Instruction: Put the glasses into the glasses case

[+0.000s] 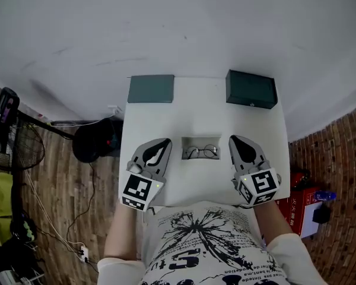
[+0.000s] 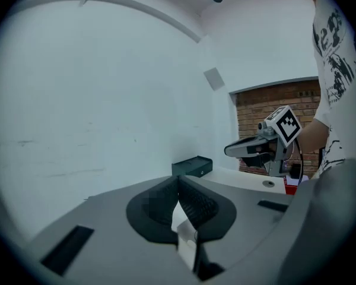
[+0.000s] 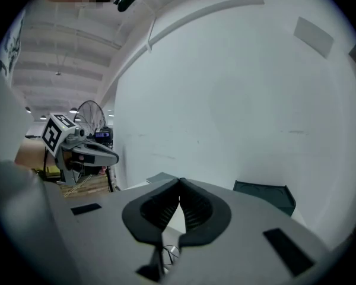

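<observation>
Left gripper (image 1: 165, 142): fingers (image 2: 197, 205) clenched tip to tip, nothing between them. Right gripper (image 1: 233, 139): same, fingers (image 3: 193, 209) clenched and empty. Both sit over the near half of the white tabletop (image 1: 166, 117), with the tips pointing away from the person and angled slightly inward toward each other. Can't tell whether either touches the surface.

Glasses (image 1: 202, 152) lie between the two sets of fingertips, to the right of the left tips and to the left of the right tips, clear of both. They rest on a shallow gray tray (image 1: 200, 141). The right gripper view catches only a bit of wire rim, low in the gap behind the fingers.

Flat green case (image 1: 151, 89): closed, straight ahead of the left fingers at the far tabletop edge, well apart from them. Dark green case (image 1: 251, 89): taller, closed, ahead of the right fingers at the same far edge, also well apart. In the left gripper view it shows just past the closed fingertips.
</observation>
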